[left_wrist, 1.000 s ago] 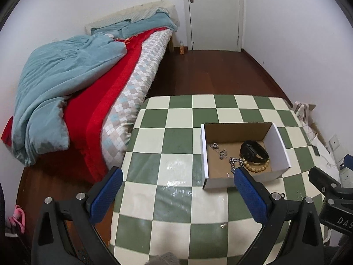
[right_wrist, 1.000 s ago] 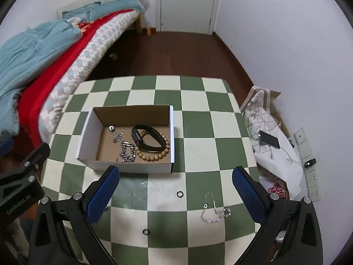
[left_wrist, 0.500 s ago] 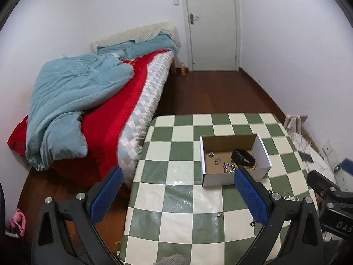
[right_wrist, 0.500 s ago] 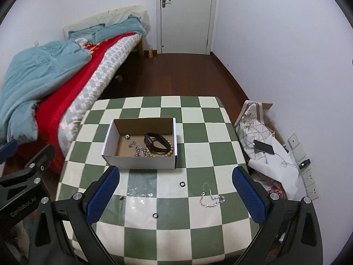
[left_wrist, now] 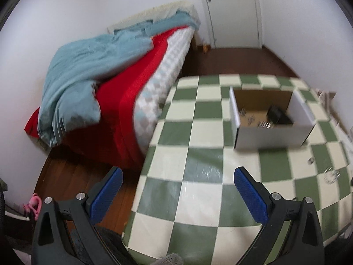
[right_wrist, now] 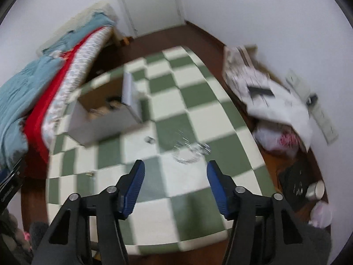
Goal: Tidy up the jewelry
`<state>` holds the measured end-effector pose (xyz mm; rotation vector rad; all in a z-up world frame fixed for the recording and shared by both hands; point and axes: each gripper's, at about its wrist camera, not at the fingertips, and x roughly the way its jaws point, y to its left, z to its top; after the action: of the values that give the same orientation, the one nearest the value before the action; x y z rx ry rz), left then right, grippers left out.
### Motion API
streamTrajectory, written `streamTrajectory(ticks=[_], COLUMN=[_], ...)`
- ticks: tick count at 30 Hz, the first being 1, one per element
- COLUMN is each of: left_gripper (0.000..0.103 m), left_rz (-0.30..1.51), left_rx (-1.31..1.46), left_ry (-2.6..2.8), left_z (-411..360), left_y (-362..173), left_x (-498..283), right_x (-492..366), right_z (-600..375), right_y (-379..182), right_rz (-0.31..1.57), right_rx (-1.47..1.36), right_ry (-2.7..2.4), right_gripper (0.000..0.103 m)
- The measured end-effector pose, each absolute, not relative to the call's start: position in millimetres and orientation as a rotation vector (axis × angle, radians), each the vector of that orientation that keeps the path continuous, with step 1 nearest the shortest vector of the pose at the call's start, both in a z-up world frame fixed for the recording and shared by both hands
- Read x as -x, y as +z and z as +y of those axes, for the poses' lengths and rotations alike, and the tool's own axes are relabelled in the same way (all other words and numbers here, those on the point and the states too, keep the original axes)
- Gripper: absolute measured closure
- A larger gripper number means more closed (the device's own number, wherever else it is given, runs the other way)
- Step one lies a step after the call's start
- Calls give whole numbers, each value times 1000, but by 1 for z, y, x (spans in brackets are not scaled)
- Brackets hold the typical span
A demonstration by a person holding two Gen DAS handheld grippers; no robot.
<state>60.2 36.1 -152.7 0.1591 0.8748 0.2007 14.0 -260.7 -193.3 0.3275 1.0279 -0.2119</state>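
A white cardboard box stands on the green-and-cream checkered table and holds a black band and several small pieces. It also shows blurred in the right wrist view. A silver chain lies loose on the table just ahead of my right gripper, which is open and empty. A small ring lies near the box. My left gripper is open and empty over the table's near left part. The chain shows at the right edge of the left wrist view.
A bed with blue and red covers stands left of the table. A white bag and papers lie on the floor to the right. A power strip runs along the wall. A small piece lies near the table's left edge.
Both grippers have dropped closer to the table. The right gripper has swung right toward the silver chain and its jaws stand closer together. Both views are blurred by motion.
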Motion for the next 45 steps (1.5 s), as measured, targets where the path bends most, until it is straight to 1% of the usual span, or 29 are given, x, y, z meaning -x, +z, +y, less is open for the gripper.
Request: streamTrajectory(ticks=[3, 7, 13, 15, 16, 18, 20, 21, 24, 27, 30, 31, 32, 33, 35, 36, 37, 38, 42, 44, 45], left_gripper=[0, 0, 0, 0, 0, 0, 1, 1, 1, 1, 5, 14, 25, 31, 52, 61, 81, 93, 95, 95, 95], left_rz=[934, 983, 1030, 1039, 1041, 1046, 1045, 1044, 1058, 1091, 1098, 1100, 1107, 1122, 1105, 1098, 1096, 1097, 1091, 1076, 1068], left_rx=[-167, -176, -157, -158, -158, -155, -155, -159, -156, -156, -179, -189, -197, -206, -188, -181, -179, -183, -197, -196, -196], left_ry=[214, 228, 206, 191, 180, 156, 125, 104, 37, -32, -77, -89, -98, -111, -134, -152, -165, -172, -180, -188, -191], left_z=[35, 32, 26, 24, 23, 19, 13, 9, -4, -18, -33, -37, -40, -44, -45, -47, -49, -51, -56, -58, -59], left_y=[-178, -199, -215, -219, -219, -221, -222, -222, -226, -233, -239, -241, -243, -247, -247, -246, -245, -245, -244, -239, -234], left_x=[-68, -77, -87, -90, -91, -91, -90, -90, -92, -93, -92, -92, -92, -92, -91, -91, -92, -92, -92, -90, -89], right_x=[-20, -33, -56, -60, -62, -63, -66, -67, -67, -65, -65, -64, -65, -65, -65, -64, -64, -64, -64, -63, -63], right_z=[-280, -293, -293, -288, -283, -277, -271, -267, -263, -268, -269, -270, -270, -270, -271, -271, -271, -272, -275, -277, -279], right_y=[-225, -253, -271, -272, -273, -273, -272, -272, -271, -271, -271, -271, -271, -271, -272, -272, -272, -272, -271, -269, -268], right_rz=[1058, 1083, 1045, 1024, 1017, 993, 989, 987, 979, 977, 977, 977, 977, 978, 978, 978, 979, 979, 979, 975, 975], right_rx=[-341, -338, -284, -245, -208, -180, -166, -153, -126, -166, -175, -177, -179, -181, -187, -189, -192, -197, -222, -244, -259], right_ry=[-229, -253, -261, -269, -284, -263, -248, -247, -257, -246, -245, -246, -246, -245, -244, -244, -245, -245, -240, -232, -225], right_gripper=[43, 43, 44, 46, 52, 67, 88, 92, 93, 93, 93, 93, 93, 93, 93, 93, 93, 93, 93, 96, 99])
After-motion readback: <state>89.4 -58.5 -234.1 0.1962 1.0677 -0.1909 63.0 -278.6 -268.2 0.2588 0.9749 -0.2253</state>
